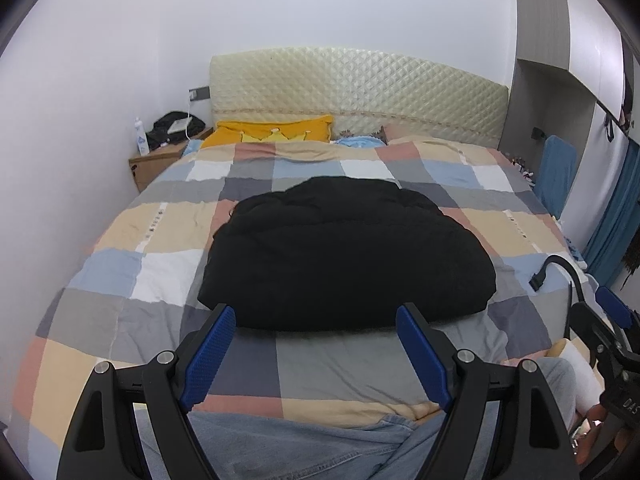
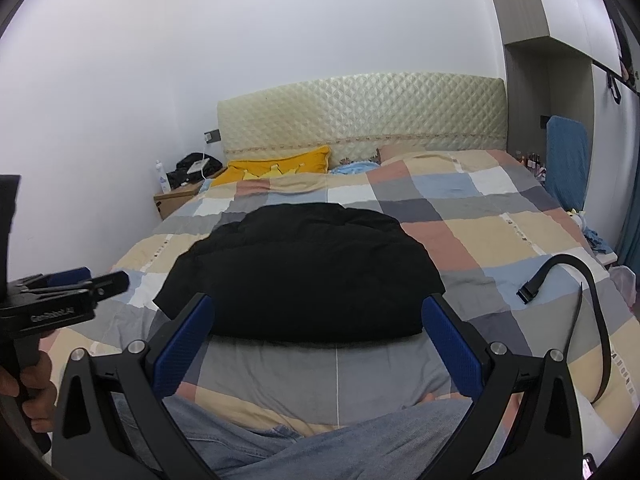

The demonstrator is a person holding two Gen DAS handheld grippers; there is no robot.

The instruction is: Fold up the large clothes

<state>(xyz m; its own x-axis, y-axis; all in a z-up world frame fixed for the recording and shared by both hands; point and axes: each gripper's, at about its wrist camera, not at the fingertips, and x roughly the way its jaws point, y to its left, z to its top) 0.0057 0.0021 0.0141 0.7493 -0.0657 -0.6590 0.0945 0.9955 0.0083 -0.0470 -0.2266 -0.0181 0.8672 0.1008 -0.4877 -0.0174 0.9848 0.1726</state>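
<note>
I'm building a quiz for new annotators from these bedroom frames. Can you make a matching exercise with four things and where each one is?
Things:
1. black padded coat
2. yellow pillow
3. black strap
4. white bottle

Places:
A. on the wooden nightstand, left of the bed
B. at the head of the bed, against the headboard
C. middle of the checked duvet, ahead of both open grippers
D. on the duvet, right of the coat

Pairs: 1-C, 2-B, 3-D, 4-A

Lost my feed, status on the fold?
Left gripper and right gripper open, empty. Black coat bundled on quilt, untouched. Black strap lying right of it.
</note>
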